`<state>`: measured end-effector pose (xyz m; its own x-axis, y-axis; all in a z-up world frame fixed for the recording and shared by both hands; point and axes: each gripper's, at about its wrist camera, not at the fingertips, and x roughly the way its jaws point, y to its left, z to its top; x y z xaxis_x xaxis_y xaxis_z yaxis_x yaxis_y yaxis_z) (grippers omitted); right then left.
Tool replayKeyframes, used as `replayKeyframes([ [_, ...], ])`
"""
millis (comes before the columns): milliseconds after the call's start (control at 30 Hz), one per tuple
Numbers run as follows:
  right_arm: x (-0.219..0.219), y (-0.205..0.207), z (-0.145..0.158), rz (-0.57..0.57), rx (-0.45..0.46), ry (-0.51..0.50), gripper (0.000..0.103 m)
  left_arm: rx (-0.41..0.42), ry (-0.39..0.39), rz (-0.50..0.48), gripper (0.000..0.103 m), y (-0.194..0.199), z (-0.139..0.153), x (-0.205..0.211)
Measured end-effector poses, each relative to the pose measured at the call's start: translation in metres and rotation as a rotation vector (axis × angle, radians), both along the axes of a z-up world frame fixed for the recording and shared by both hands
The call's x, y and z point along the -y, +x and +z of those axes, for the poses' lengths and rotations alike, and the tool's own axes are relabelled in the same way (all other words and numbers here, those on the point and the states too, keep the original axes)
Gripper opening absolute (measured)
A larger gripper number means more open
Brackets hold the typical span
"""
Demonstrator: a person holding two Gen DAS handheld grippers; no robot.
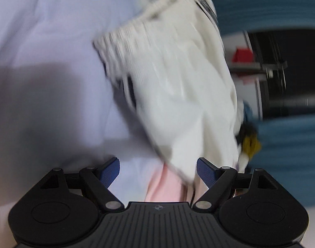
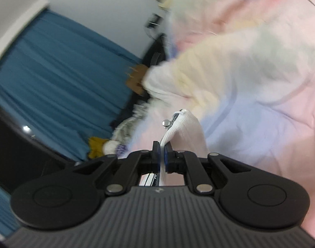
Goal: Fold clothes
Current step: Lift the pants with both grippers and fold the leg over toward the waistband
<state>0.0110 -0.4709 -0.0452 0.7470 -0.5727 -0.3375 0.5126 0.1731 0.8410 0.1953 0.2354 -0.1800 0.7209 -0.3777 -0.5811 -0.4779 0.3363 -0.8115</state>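
A white garment [image 1: 174,91] with a ribbed, gathered band hangs blurred in the left wrist view, above and between the fingers of my left gripper [image 1: 158,172], which is open and holds nothing. My right gripper [image 2: 162,155] is shut on a white ribbed edge of the garment [image 2: 184,128], which has a metal snap and zipper end. Both views are blurred by motion. The garment lies over a pastel pink and lavender sheet [image 2: 271,103].
The lavender sheet [image 1: 44,51] fills the left of the left wrist view, with pink cloth [image 1: 165,188] near the fingers. Blue curtains [image 2: 54,72], a yellow and white plush item [image 2: 99,144], dark furniture [image 1: 281,78] and a red object [image 1: 243,54] lie beyond.
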Motion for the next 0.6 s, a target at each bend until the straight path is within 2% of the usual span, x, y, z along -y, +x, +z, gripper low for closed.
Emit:
replayKeyframes([
  [33,0.005,0.003,-0.008,-0.005,-0.019,0.043,0.007,0.004,-0.001,0.019,0.082,0.006,-0.001,-0.003],
  [67,0.011,0.008,-0.016,-0.009,-0.043,0.083,0.007,0.004,0.008,0.031,0.078,0.012,-0.002,-0.006],
  [100,0.016,0.012,-0.023,-0.013,-0.065,0.119,0.007,0.002,0.016,0.042,0.062,0.016,-0.002,-0.011],
  [133,0.018,0.015,-0.029,-0.016,-0.082,0.141,0.007,0.001,0.023,0.052,0.053,0.019,-0.002,-0.016],
  [167,0.021,0.017,-0.034,-0.019,-0.1,0.164,0.007,0.0,0.029,0.062,0.037,0.021,-0.001,-0.021],
  [200,0.022,0.02,-0.038,-0.022,-0.114,0.182,0.007,0.002,0.021,0.065,0.026,0.023,-0.001,-0.025],
  [233,0.022,0.021,-0.04,-0.024,-0.121,0.187,0.007,0.008,0.007,0.059,0.02,0.022,-0.001,-0.03],
  [267,0.021,0.022,-0.041,-0.024,-0.125,0.19,0.007,0.021,0.027,0.052,0.016,0.021,0.006,-0.035],
  [400,0.014,0.017,-0.033,-0.008,-0.109,0.156,0.007,0.097,0.185,0.048,0.012,0.005,0.052,-0.056],
  [467,0.011,0.012,-0.026,0.008,-0.088,0.116,0.007,0.126,0.218,0.043,0.011,-0.005,0.078,-0.069],
  [600,0.011,0.007,-0.023,0.039,-0.054,0.112,0.007,0.064,0.331,-0.019,0.011,-0.018,0.123,-0.083],
])
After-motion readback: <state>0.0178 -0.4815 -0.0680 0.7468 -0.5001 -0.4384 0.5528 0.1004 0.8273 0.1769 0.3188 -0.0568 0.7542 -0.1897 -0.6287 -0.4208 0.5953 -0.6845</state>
